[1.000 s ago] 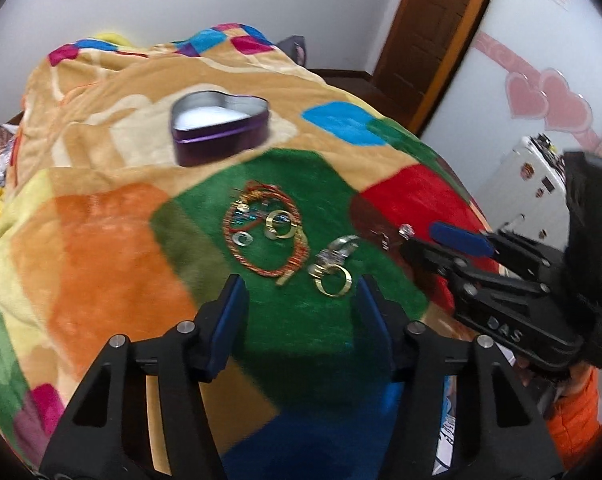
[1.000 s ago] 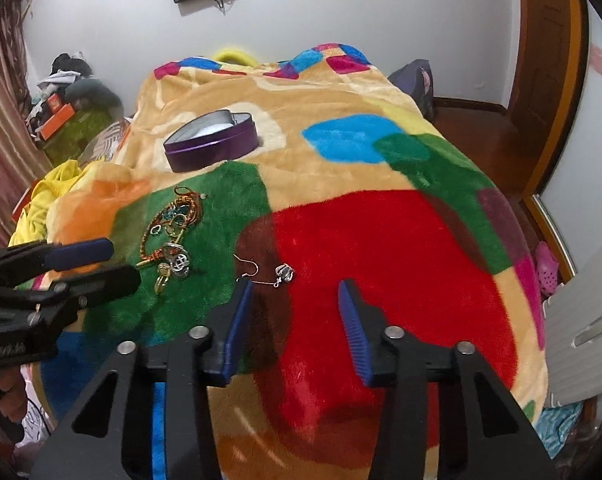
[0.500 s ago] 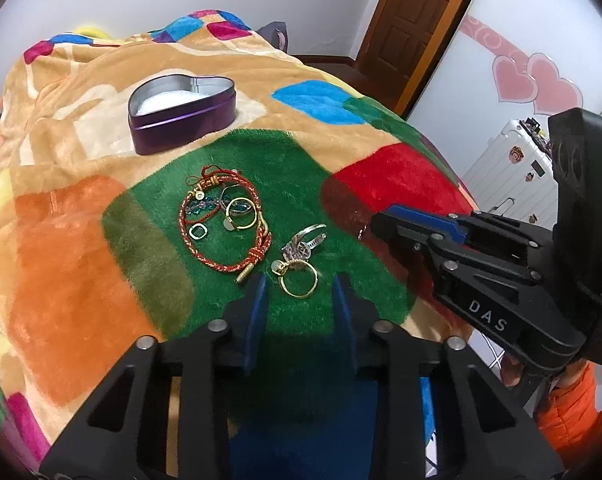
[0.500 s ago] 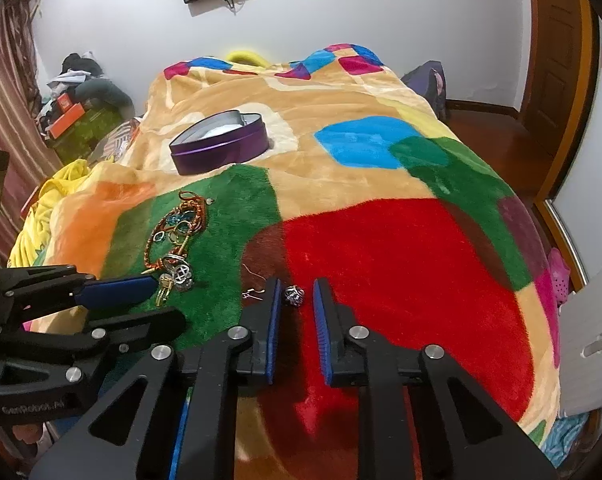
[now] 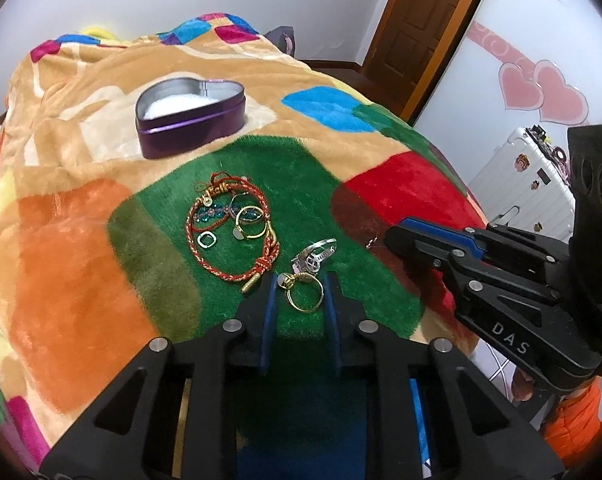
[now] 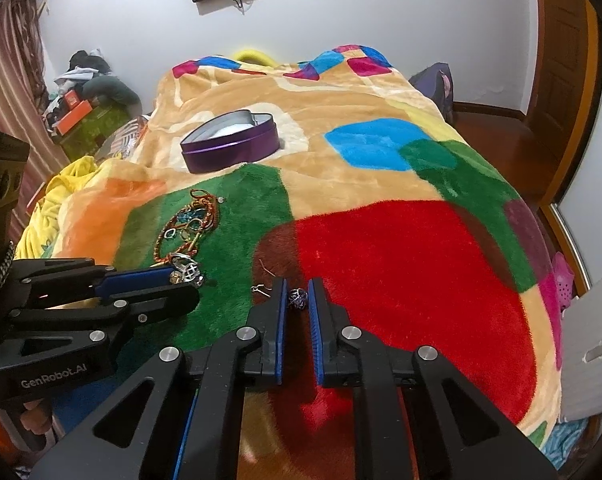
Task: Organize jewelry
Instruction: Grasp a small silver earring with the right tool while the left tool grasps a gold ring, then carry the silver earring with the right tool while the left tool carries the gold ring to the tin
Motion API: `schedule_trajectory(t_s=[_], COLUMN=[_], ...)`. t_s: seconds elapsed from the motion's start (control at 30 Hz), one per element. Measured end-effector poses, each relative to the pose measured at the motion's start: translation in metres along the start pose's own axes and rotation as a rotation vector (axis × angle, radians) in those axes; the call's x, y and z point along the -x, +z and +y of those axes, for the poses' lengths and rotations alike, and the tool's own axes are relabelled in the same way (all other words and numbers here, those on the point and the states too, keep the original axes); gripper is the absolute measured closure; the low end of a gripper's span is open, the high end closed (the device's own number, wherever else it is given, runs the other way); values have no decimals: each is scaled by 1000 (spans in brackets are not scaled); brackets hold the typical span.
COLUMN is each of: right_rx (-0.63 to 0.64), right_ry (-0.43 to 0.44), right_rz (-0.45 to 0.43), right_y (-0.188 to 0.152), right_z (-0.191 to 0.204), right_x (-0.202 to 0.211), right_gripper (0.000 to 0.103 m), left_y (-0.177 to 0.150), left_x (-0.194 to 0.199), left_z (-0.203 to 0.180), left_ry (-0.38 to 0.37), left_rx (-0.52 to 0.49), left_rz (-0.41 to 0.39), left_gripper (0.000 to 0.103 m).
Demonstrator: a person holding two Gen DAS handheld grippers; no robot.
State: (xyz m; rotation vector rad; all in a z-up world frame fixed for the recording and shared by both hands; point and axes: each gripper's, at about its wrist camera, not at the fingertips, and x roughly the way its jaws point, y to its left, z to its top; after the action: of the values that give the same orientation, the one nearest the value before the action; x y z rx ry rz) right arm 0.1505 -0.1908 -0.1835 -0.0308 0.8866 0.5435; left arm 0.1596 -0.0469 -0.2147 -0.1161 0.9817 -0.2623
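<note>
Change since earlier frame: both grippers have narrowed and come down onto the blanket (image 6: 401, 272); earlier they stood wide and higher
Left gripper (image 5: 299, 294): I have its fingers part closed, bracketing the gold ring (image 5: 305, 296); a gap shows on both sides, nothing gripped
Right gripper (image 6: 297, 300): fingers nearly together around the earring pendant (image 6: 297, 298); I cannot tell whether the pads touch it
Earring hook (image 6: 263, 288): lies outside the left finger, on the brown patch
Remaining jewelry: red braided bracelet (image 5: 229, 236) with rings inside it, and a silver ring (image 5: 317, 254) just beyond the gold one, all on the green patch
Destination, my judgement: heart-shaped purple tin (image 5: 191, 118), open, well apart from both grippers
Risk, left: closing may snag plush pile or the bracelet's gold clasp (image 5: 253, 285), which sits just beside the left finger
Risk, right: pendant is small; a grip on the edge could let it slip, or the trailing hook could catch the fleece on lifting
Risk, shared: grippers work near each other; collision possible on lifting
</note>
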Motion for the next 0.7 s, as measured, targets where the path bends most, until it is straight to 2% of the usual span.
schedule_trajectory(t_s=[0.7], right_rx=[67], right_ry=[-36], right_rz=[-164], right_y=[44], right_z=[32], right_x=[40], right_gripper=[93], left_y=[33], left_x=[68], left_z=[20], left_ry=[68], left_rx=[1], left_rz=[-198], left_gripper=[81])
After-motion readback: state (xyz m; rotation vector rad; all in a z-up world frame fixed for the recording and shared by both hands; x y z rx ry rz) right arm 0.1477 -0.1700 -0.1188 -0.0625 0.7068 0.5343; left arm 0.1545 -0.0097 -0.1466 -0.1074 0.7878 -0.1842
